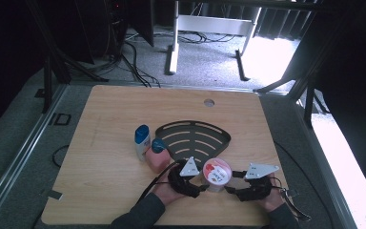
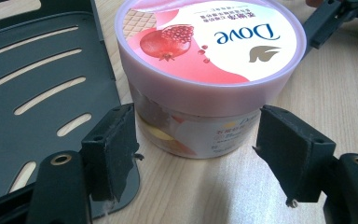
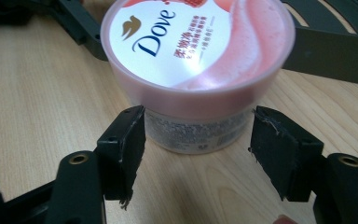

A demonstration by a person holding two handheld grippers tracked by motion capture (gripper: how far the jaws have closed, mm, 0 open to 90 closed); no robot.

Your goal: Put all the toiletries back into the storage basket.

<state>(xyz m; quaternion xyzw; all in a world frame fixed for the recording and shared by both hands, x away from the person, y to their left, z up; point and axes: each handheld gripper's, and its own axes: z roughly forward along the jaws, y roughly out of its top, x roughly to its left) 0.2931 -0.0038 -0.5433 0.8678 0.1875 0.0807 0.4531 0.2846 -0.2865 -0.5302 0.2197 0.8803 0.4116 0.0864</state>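
Your round plastic jar [image 1: 217, 174], glossy pink lid printed with a pomegranate, stands on the wood-grain bench [image 1: 109, 124] near its near edge, just beside the slotted black fan-shaped tray [image 1: 195, 136]. Your left tongs [image 1: 201, 187] and right tongs [image 1: 233, 183] flank it, spread, pads clear of it.

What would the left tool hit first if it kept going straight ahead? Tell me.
The left tool points at the Dove jar, which stands on the table just ahead of its open jaws. It would probably meet the jar's lower wall first; the exact gap is hard to judge.
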